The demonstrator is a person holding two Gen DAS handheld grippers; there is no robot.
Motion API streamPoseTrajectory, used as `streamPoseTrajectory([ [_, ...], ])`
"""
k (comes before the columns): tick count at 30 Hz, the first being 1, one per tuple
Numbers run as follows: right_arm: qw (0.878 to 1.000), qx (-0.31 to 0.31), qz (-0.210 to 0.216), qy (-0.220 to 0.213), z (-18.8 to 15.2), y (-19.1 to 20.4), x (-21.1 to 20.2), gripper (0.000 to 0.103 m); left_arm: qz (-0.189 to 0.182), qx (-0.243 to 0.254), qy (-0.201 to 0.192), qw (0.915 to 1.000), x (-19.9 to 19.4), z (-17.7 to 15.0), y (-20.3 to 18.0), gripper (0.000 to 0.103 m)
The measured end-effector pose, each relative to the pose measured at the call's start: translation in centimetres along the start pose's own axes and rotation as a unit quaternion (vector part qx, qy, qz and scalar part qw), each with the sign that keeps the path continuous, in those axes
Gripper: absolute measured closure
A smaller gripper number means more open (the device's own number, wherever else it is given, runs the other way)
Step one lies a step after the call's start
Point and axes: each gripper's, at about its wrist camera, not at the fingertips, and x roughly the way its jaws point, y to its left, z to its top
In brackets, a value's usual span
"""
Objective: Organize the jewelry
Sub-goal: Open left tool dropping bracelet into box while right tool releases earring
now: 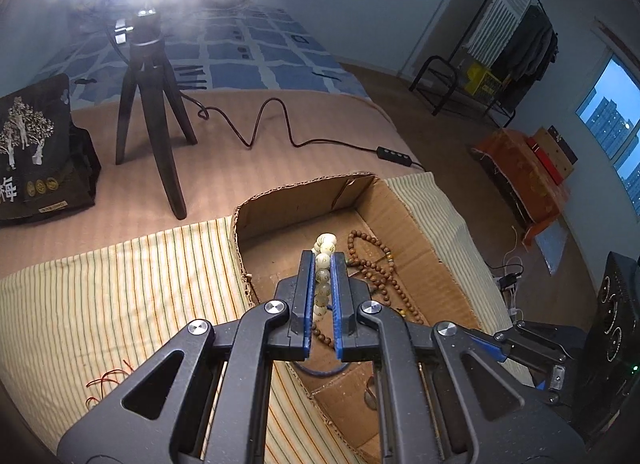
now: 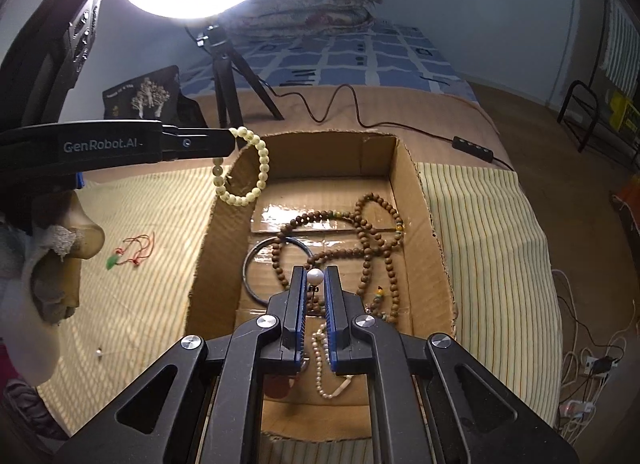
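My left gripper (image 1: 323, 260) is shut on a pale cream bead bracelet (image 1: 324, 264), held above the left rim of the cardboard box (image 1: 420, 223). In the right wrist view the left gripper (image 2: 230, 137) shows from the side with the bracelet (image 2: 260, 167) dangling from its tip. My right gripper (image 2: 314, 276) is shut on a small white pearl piece (image 2: 315, 275) over the box (image 2: 416, 199). Inside lie a long brown wooden bead necklace (image 2: 368, 236), a dark bangle (image 2: 256, 264) and a small pearl strand (image 2: 320, 356).
A red cord with a green pendant (image 2: 120, 260) and a tiny white bead (image 2: 98, 352) lie on the striped cloth (image 2: 140, 304) left of the box. A ring light on a tripod (image 2: 228, 75), its cable and a black bag (image 1: 40, 143) stand behind.
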Motion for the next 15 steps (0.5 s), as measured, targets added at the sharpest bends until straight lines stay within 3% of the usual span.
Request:
streamPoseTrajectory([
  [12,1.000,0.002,-0.011,0.011,0.15,0.04,0.74,0.094,0.005,0.007,0.008,0.9999,0.72,-0.18,-0.46,0.097],
  [14,1.000,0.003,-0.015,0.013,0.11,-0.08,0.75,0.077,0.009,0.008,0.008,0.9999,0.74,-0.20,-0.61,0.097],
  [15,1.000,0.004,-0.014,0.010,0.08,-0.15,0.69,0.060,0.010,0.010,0.008,0.9999,0.69,-0.22,-0.64,0.097],
])
